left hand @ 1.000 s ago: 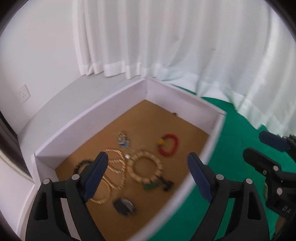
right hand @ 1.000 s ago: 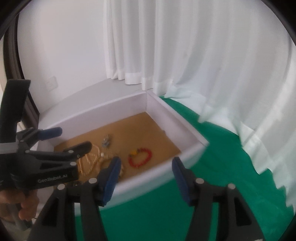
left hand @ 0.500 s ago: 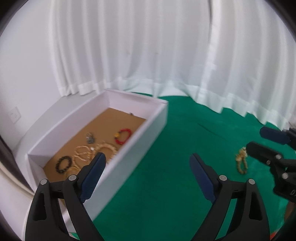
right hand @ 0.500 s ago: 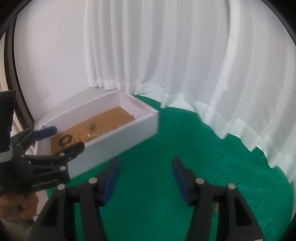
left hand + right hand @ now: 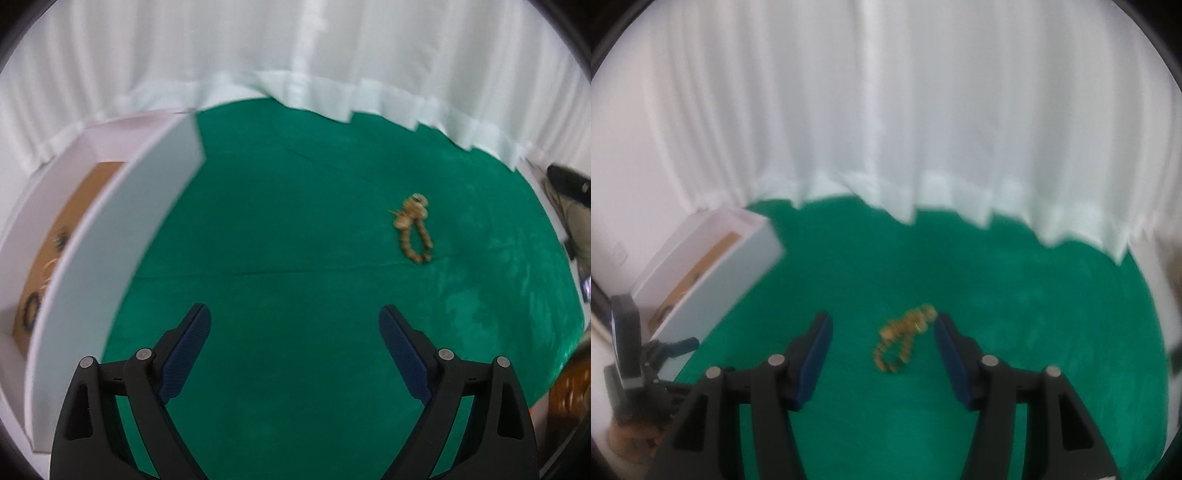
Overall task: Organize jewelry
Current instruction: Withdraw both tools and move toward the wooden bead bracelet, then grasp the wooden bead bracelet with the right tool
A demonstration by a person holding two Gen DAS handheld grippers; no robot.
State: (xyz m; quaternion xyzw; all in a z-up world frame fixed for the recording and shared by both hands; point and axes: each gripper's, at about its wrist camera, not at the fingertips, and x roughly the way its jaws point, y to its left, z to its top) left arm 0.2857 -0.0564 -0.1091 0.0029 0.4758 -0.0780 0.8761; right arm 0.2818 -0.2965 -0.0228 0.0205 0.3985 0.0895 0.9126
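A gold beaded bracelet [image 5: 413, 229] lies on the green cloth [image 5: 295, 258], to the right of and beyond my left gripper [image 5: 294, 321], which is open and empty. In the right wrist view the bracelet [image 5: 903, 338] lies between and just beyond the open fingers of my right gripper [image 5: 882, 328], which is empty. A white box [image 5: 110, 229] with a brown floor holds several pieces of jewelry and stands at the left; it also shows in the right wrist view [image 5: 713, 266]. The left gripper [image 5: 646, 362] shows at the lower left of the right wrist view.
White curtains [image 5: 886, 110] hang behind the green cloth and meet its far edge. A dark object [image 5: 567, 181] lies off the cloth at the far right. A white wall [image 5: 620, 147] stands behind the box.
Both grippers have swung right, away from the box. The box has slid to the left of both views, and the gold bracelet has come into view in front of the right gripper.
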